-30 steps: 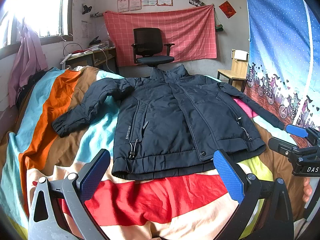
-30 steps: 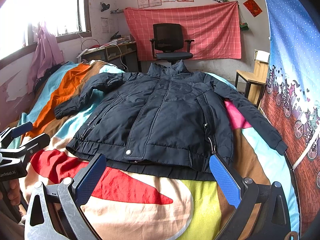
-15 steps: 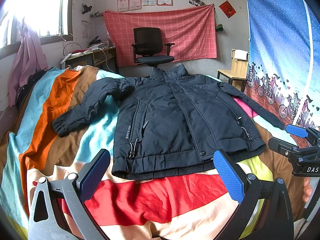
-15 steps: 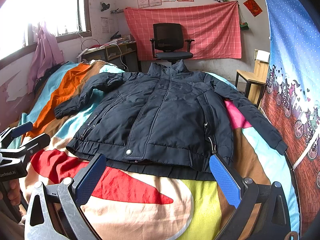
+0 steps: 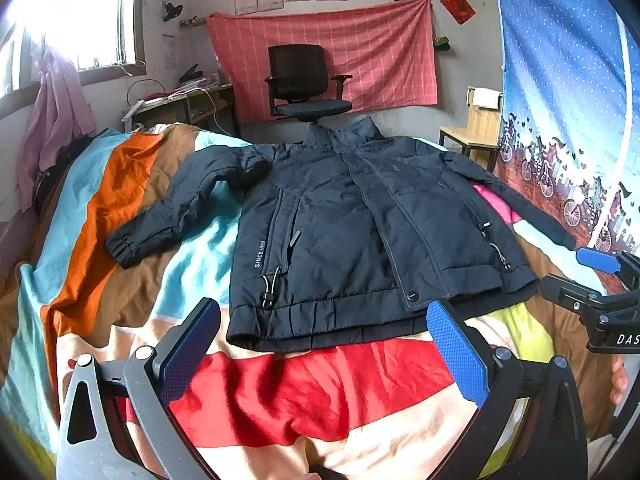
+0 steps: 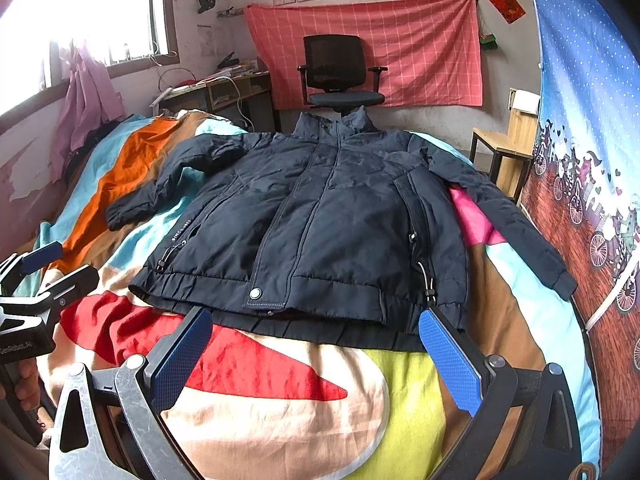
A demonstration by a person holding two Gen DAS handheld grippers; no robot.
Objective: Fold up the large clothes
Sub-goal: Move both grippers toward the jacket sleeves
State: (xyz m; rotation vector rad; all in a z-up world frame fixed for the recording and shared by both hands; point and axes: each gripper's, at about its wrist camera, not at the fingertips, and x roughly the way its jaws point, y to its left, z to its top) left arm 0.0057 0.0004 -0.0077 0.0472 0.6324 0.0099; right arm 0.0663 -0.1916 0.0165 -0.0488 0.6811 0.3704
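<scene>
A dark navy padded jacket [image 5: 352,232], matte and quilted with elastic cuffs, lies flat, front up and sleeves out, on a bed under a crumpled bright patchwork blanket [image 5: 304,392]. Left tool [image 5: 320,348] and right tool [image 6: 316,360], blue textured pads, are spread and empty. A black office chair [image 6: 340,76] stands beyond.

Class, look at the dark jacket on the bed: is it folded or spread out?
Spread out. The dark jacket lies flat, front up, on the striped bedspread, both sleeves extended sideways; no fold made yet.
</scene>
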